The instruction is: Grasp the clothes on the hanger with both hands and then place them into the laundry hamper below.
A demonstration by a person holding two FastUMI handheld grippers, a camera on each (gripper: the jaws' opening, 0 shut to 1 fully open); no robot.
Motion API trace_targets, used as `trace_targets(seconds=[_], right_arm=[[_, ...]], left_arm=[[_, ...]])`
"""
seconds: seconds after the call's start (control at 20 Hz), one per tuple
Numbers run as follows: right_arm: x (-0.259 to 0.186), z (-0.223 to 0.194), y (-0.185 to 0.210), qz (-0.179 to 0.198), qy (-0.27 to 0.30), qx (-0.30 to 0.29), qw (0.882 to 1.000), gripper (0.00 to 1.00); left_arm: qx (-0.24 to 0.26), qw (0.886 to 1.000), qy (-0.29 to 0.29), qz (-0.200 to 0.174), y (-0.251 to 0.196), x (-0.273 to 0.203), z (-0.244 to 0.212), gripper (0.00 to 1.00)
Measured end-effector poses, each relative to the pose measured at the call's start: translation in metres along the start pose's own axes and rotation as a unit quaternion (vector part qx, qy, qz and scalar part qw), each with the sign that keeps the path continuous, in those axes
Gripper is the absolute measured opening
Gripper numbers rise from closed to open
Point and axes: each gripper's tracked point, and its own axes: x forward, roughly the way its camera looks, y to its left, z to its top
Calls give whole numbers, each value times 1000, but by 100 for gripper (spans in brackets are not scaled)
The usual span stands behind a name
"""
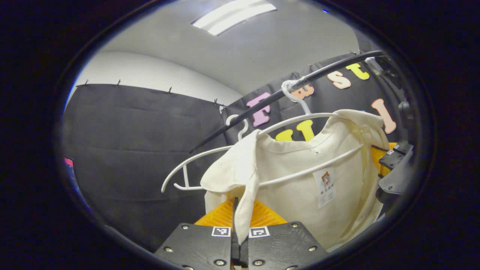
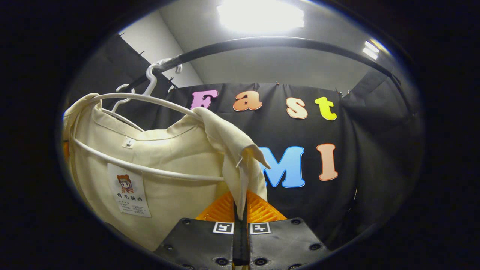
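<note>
A cream shirt [image 1: 300, 176] hangs on a white hanger [image 1: 296, 122] hooked over a black rail [image 1: 285, 93]. My left gripper [image 1: 237, 210] is shut on the shirt's shoulder fabric, which droops between its fingers. Far right in the left gripper view, the other gripper [image 1: 393, 165] sits at the shirt's opposite shoulder. In the right gripper view the same shirt [image 2: 165, 165] hangs on the hanger [image 2: 142, 99], and my right gripper [image 2: 240, 210] is shut on a fold of its shoulder cloth. A label [image 2: 129, 195] shows inside the shirt.
A second white hanger [image 1: 195, 168] hangs bare on the rail to the left of the shirt. The black rail [image 2: 262, 43] arcs overhead in the right gripper view. Black cloth walls stand close behind, with a ceiling light [image 2: 260, 15] above.
</note>
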Motion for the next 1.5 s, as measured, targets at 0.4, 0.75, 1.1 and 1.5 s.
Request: trace_targets(seconds=[0.4,0.75,1.1,1.5], right_arm=[[12,18,-51,-58,-30,-19,998,1],[33,32,-68,-67,-47,-8,997,1],[64,24,-61,-27,-25,27,999,1],[95,-36,-48,20,68,97,993,1]], left_arm=[[12,999,-25,35,48,-6,26,1],[5,997,-50,55,79,14,45,2],[-26,997,-48,47,101,32,42,2],[-37,999,-20,14,88,52,20,2]])
